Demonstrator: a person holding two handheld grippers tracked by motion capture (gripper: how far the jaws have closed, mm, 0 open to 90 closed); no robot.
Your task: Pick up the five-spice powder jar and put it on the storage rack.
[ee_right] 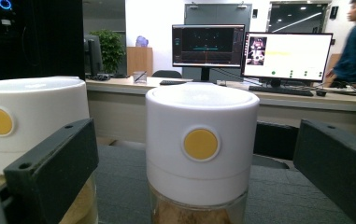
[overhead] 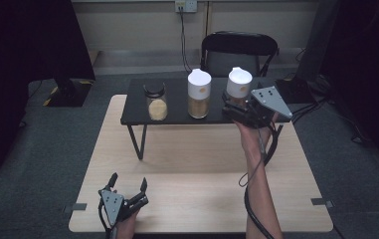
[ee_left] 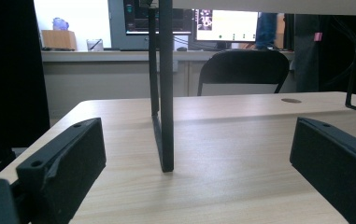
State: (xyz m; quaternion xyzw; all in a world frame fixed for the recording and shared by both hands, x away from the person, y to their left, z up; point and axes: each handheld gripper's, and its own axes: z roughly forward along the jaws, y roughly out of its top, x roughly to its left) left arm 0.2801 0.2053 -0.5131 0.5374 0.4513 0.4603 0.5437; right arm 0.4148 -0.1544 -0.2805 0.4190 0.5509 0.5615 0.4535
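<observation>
Two black jaws of the right gripper [overhead: 236, 107] stand wide apart on either side of the right-hand jar [ee_right: 201, 154], holding nothing, at the right end of the black shelf [overhead: 177, 118]. That jar looks rigid, smooth and likely slippery, fairly heavy with its tan filling, so the clear body below the white lid [ee_right: 202, 140] seems the safer hold. The left gripper [overhead: 127, 191] rests spread and empty near the wooden table's [overhead: 197, 164] front edge.

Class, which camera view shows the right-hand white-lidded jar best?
The right gripper view: the right-hand jar stands large and centred between the open fingers, its yellow dot facing us. The high view shows it small, its lower part behind the right gripper.
</observation>
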